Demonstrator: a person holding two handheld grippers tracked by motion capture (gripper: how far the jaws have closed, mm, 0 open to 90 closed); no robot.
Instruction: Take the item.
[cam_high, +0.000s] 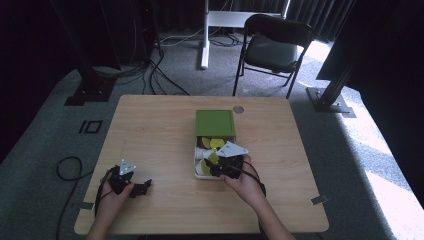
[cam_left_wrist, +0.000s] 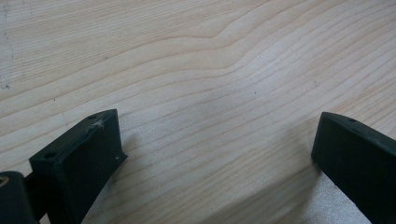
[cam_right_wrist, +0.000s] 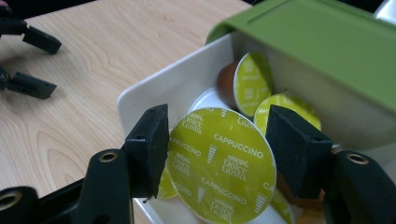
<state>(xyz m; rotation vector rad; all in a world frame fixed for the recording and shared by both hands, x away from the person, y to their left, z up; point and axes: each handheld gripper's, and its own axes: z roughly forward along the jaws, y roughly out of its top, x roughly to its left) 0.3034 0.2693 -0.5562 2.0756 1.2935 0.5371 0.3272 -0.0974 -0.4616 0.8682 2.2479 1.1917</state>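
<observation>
One capsule (cam_right_wrist: 222, 165) sits pinched in my right gripper (cam_right_wrist: 217, 149) above the tray (cam_right_wrist: 154, 86); my left gripper (cam_left_wrist: 217, 154) rests wide open, empty. Capsules crowding at 1 o'clock could snag it, and I judge this rim-only hold might slip

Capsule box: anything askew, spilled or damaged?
Nothing spilled or damaged. The green lid sits slid back, leaving the white tray half uncovered. Capsules inside lie jumbled at different tilts. The right gripper is shut on one cappuccino capsule. Left gripper is open over the bare table.
</observation>
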